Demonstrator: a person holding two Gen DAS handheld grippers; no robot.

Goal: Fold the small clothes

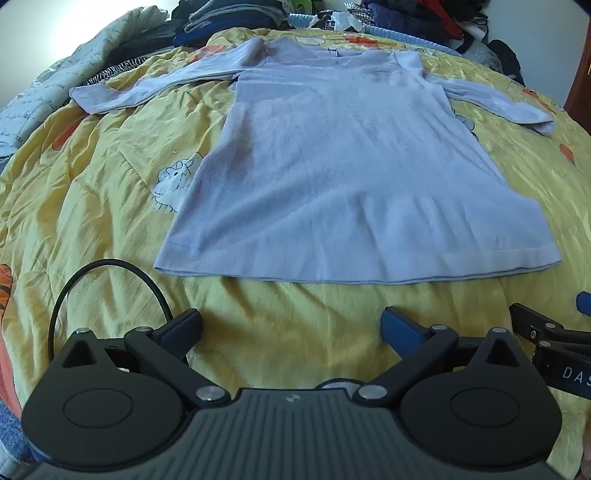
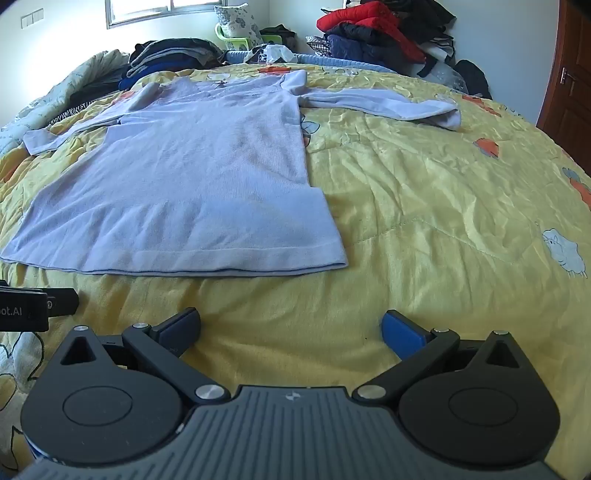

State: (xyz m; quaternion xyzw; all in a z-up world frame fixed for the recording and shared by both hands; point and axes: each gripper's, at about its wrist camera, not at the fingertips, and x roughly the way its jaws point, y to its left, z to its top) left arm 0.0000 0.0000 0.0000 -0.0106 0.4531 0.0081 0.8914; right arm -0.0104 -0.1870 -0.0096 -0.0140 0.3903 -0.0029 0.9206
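A pale blue long-sleeved top (image 1: 343, 177) lies flat and face up on the yellow quilt (image 2: 443, 206) of a bed, hem nearest the cameras, both sleeves stretched out to the sides. The left tool (image 1: 291, 325) and the right tool (image 2: 291, 326) hang just short of the hem, each spread wide with nothing between its fingers. Heaps of dark and red clothes (image 2: 373, 33) sit beyond the collar.
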